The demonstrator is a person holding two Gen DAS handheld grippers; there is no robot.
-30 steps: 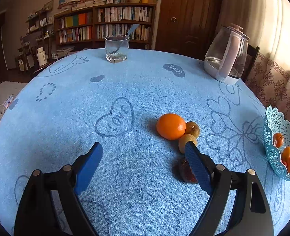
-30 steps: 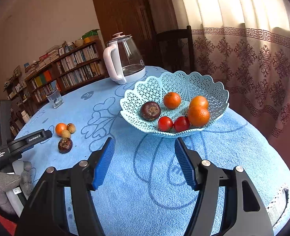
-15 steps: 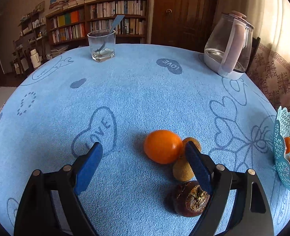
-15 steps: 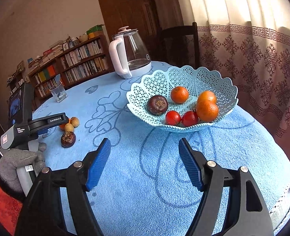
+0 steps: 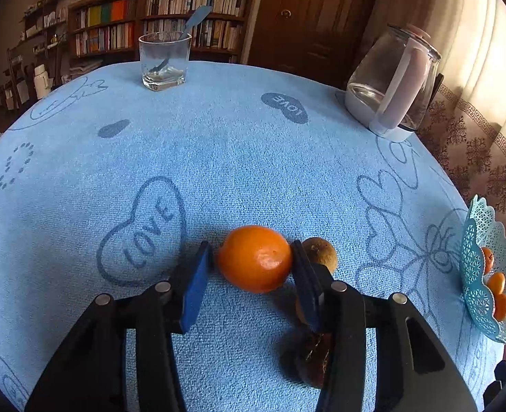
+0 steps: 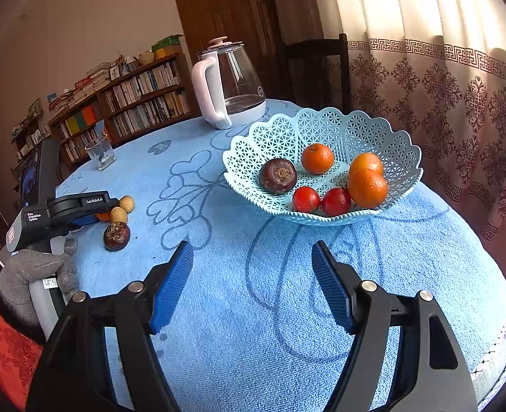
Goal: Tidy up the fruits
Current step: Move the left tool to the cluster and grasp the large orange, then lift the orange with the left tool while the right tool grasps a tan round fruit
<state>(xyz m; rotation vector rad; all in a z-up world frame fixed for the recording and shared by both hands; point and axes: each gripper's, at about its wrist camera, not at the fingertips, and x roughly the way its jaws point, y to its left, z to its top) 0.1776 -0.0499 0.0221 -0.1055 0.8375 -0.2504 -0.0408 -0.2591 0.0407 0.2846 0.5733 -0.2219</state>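
An orange [image 5: 255, 258] lies on the blue tablecloth between the pads of my left gripper [image 5: 253, 264]. The right pad touches it and a thin gap shows at the left pad. Two small brown fruits [image 5: 319, 256] and a dark mangosteen [image 5: 316, 360] lie just right of it, partly hidden by the right finger. The light-blue lattice basket [image 6: 321, 130] holds several fruits: oranges, two red ones and a mangosteen [image 6: 277, 175]. My right gripper [image 6: 253, 285] is open and empty in front of the basket.
A glass kettle [image 5: 390, 82] stands at the back right and a glass with a spoon [image 5: 163, 60] at the back. The basket rim shows at the right edge in the left wrist view [image 5: 472, 274]. A chair and curtain stand behind the table.
My left gripper moved forward and lower so the orange now sits between its pads, and the jaws narrowed around it. My right gripper drew slightly back from the basket, still open.
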